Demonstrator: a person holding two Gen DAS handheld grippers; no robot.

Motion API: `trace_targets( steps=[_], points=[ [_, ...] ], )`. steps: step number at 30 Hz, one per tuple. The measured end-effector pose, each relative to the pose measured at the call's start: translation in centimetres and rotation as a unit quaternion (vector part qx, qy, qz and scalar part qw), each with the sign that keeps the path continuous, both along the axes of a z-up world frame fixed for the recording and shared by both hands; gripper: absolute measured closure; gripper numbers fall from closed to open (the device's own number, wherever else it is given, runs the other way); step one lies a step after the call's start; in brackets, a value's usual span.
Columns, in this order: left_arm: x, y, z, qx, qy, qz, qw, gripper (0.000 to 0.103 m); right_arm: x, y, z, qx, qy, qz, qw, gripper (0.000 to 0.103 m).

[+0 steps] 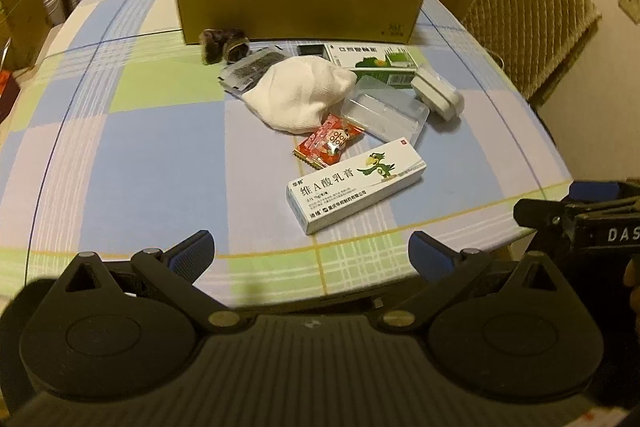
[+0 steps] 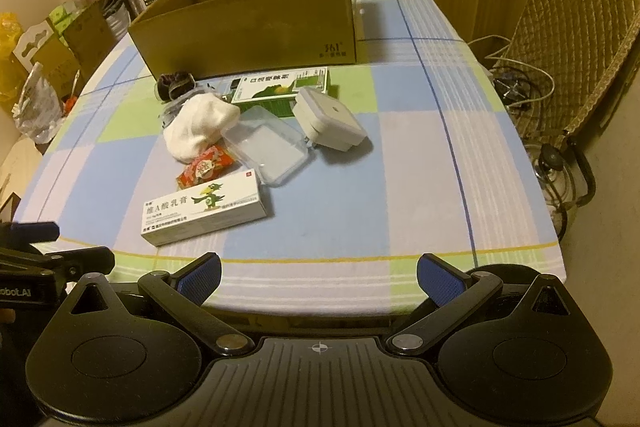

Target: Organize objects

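A checked counter (image 2: 400, 163) is lying open from 3 to 5 o'clock of the clutter, giving a bare lane toward the cardboard box (image 2: 256, 27). At 12 o'clock the box's near wall is blocking the way. A white medicine carton (image 2: 204, 213) is lying nearest, with a clear plastic case (image 2: 266, 151) and grey adapter (image 2: 330, 123) crowding behind it.

One cardboard box (image 1: 300, 3), two medicine cartons (image 1: 356, 185) (image 1: 376, 61), one sock (image 1: 300, 95).

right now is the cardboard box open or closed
Open: the cardboard box has no lid or flaps over its top, and its bare inner walls show. Its floor is hidden.
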State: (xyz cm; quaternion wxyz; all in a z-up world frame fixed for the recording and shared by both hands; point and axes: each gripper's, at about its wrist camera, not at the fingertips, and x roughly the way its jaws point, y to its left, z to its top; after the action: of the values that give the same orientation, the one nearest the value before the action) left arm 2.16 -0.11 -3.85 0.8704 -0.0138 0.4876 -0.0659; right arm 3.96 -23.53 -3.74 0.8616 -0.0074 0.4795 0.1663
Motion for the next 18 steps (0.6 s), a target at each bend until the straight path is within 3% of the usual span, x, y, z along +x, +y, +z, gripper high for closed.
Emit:
trace_targets(
  steps=[4,10,12,14,18],
  points=[
    [2.0,-0.6,-1.0,0.02,-0.004,-0.056,0.9982,0.004,0.8,-0.1,-0.5,-0.002,-0.003,0.007,1.0,0.002],
    [5.1,-2.5,-3.3,0.036,-0.009,-0.156,0.9871,0.027,2.8,-0.4,-1.3,0.004,-0.008,0.018,1.0,0.002],
    [5.9,-3.5,-4.2,0.054,-0.011,-0.198,0.9786,0.032,3.4,-0.5,-1.5,-0.001,-0.01,0.019,1.0,0.002],
    [6.5,-4.3,-4.9,0.07,-0.014,-0.238,0.9686,0.046,4.1,-0.6,-1.7,-0.003,-0.009,0.019,1.0,0.002],
    [7.3,-5.7,-6.3,0.098,-0.007,-0.309,0.9461,0.057,5.2,-0.6,-2.2,0.001,-0.006,0.021,1.0,0.002]
  ],
)
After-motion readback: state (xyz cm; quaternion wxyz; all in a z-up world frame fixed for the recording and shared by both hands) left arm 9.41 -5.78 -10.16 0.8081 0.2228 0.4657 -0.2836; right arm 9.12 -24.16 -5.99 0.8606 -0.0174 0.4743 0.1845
